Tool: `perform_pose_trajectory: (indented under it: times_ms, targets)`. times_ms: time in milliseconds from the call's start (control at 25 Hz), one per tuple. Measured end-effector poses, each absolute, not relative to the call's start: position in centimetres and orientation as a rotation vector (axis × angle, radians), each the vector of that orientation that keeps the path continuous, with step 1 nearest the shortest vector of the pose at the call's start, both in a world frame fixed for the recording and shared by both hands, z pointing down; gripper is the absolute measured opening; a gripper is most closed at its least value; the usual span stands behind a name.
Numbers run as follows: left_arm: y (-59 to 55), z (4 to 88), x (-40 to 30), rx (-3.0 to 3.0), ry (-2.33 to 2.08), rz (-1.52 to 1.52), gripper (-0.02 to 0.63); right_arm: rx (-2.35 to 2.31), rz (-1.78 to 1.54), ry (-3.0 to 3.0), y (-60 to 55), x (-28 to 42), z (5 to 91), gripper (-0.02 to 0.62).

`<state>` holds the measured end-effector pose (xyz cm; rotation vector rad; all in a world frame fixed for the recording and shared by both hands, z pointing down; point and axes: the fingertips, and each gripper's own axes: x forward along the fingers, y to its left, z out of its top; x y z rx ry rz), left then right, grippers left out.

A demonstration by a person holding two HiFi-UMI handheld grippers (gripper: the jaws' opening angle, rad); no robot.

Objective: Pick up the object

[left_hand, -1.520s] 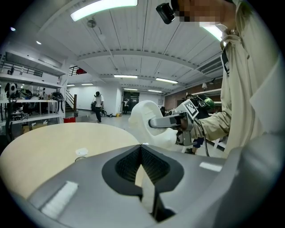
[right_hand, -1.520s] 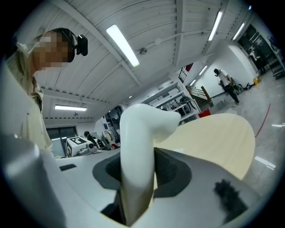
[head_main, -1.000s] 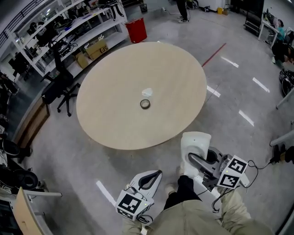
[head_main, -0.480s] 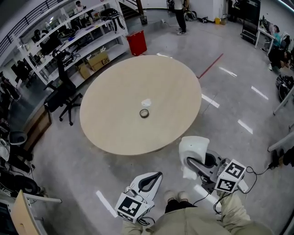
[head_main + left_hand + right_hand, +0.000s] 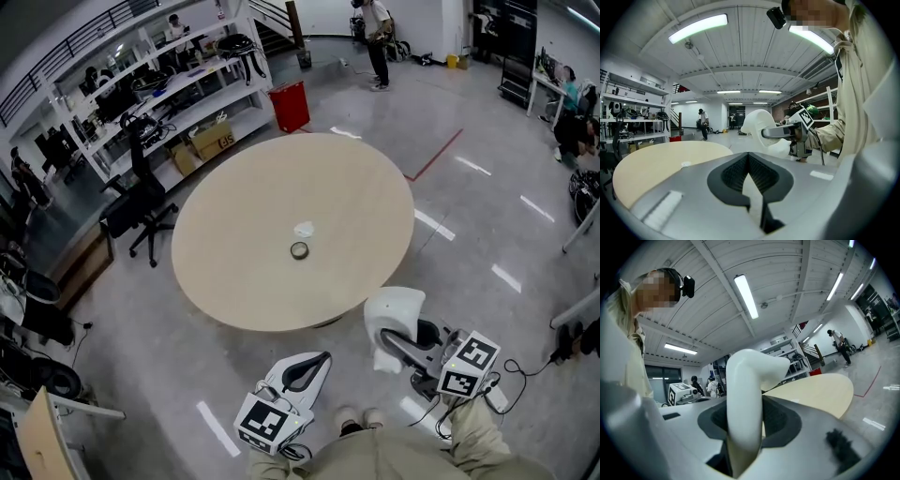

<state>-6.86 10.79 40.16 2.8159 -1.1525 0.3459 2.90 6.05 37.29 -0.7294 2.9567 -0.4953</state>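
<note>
**Q:** State the condition of each gripper.

**A:** The right gripper (image 5: 403, 334) is clenched on a white moulded object (image 5: 744, 394). The object stands upright between the jaws and fills the gap between the pads. The left gripper (image 5: 749, 169) is closed at the tips, with nothing between its pads.

**Q:** Where is the object relative to the tabletop?

**A:** It is off the tabletop (image 5: 239, 277), held in the air in front of the person, just outside the near edge. Two other items lie near the tabletop centre: a ring of tape (image 5: 299, 250) and, just beyond it, a small white item (image 5: 304, 229). They do not touch each other, and both are well apart from either gripper.

**Q:** Why this arrangement?

**A:** Judgement: the pads grip the object's narrower lower section, which they can span, and leave the bulky curved top free. Both grippers point roughly level and sit close to the body. That suits holding rather than reaching. The left gripper is idle, and closed jaws keep it compact.

**Q:** Is the task complete?

**A:** If the white moulded object is the one meant, the pick-up appears done. If the ring of tape is meant, it is untouched, and the left gripper must open before any approach. The scene does not settle which.
</note>
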Motion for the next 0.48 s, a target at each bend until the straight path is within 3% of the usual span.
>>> perform_pose_trajectory:
  times_ms: [480]
  targets:
    - [10.06, 40.76, -6.73, 2.819, -1.143, 0.365, 0.005, -0.713, -0.488, 2.961, 5.24, 2.53, 37.87, 0.147]
